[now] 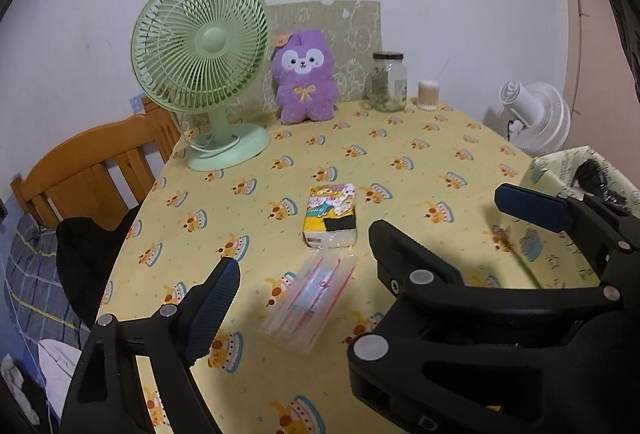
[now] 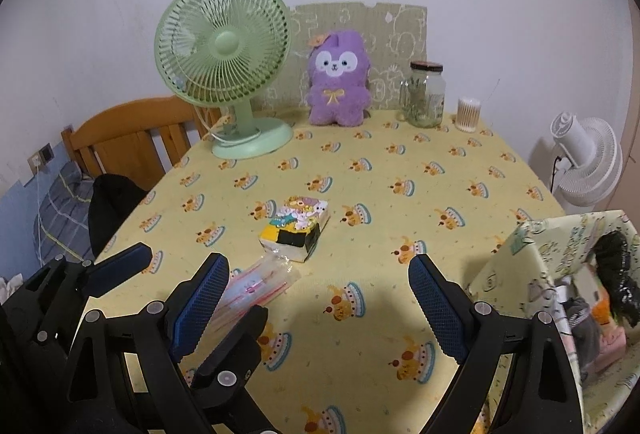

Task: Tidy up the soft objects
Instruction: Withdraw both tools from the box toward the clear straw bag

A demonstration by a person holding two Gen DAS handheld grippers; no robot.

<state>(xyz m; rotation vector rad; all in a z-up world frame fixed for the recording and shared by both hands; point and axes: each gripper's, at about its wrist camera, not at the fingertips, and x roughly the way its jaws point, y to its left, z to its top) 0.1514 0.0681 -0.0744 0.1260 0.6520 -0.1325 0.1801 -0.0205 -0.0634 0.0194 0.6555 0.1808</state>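
A purple plush toy sits upright at the table's back edge; it also shows in the right wrist view. A printed tissue pack lies mid-table. A clear packet with pink and blue contents lies just in front of it. A fabric storage box with soft items inside stands at the right edge. My left gripper is open above the clear packet. My right gripper is open and empty over bare tablecloth. The right gripper also shows in the left wrist view.
A green desk fan stands back left. A glass jar and a cotton swab holder stand back right. A wooden chair with dark cloth is left of the table. A white fan stands beyond the right edge.
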